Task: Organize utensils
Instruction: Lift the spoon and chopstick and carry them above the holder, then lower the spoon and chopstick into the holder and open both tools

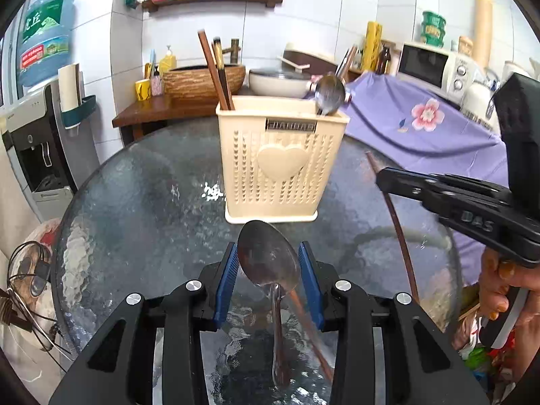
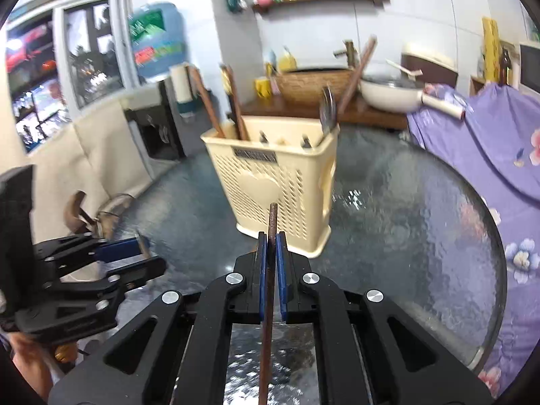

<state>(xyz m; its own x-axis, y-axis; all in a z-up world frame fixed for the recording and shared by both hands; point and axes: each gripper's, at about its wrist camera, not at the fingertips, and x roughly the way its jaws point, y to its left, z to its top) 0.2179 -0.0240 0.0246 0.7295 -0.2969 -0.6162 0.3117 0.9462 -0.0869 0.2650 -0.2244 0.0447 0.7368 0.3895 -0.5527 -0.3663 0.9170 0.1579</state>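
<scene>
The left hand-held gripper (image 1: 268, 266) sits wide around a spoon (image 1: 268, 256); the right hand-held gripper (image 2: 270, 253) pinches a chopstick (image 2: 271, 222). Tipping might bump the holder (image 1: 280, 155) over.

raised letters "das" read on the right gripper (image 1: 379, 177); the utensil basket (image 1: 281, 158) nameplate is illegible.

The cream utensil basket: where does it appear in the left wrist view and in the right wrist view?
Left wrist view: the cream utensil basket stands at the centre, its heart side facing the camera.
Right wrist view: it stands just left of centre, turned to show a corner, behind the right gripper.
Shared landmark: the two brown chopsticks at its left end.
</scene>
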